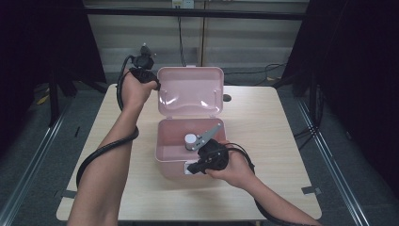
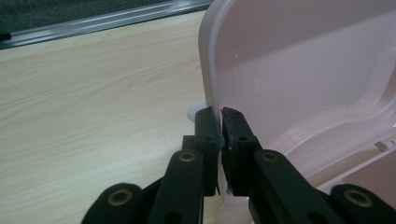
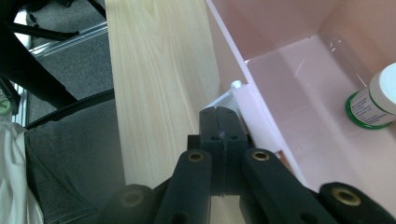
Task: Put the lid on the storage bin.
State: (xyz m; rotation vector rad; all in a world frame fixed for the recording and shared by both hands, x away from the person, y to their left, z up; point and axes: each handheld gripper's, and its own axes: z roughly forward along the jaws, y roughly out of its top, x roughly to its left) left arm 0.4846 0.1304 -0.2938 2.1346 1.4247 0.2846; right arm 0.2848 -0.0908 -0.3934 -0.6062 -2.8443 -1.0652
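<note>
Left gripper (image 1: 151,81) at upright lid (image 1: 189,92) of pink box (image 1: 164,148) on tabletop (image 1: 263,141). Clenched on lid rim (image 2: 208,70), left gripper view. Right gripper (image 3: 219,114) fully closed, touching white latch (image 3: 224,100) at box's front wall.

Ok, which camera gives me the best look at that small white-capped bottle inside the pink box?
The right gripper view: the bottle is close, with its white cap, green base ring and label showing, though the frame edge cuts it. The high view shows it small, as a white cap in the box, beside the right gripper's grey plate.
</note>
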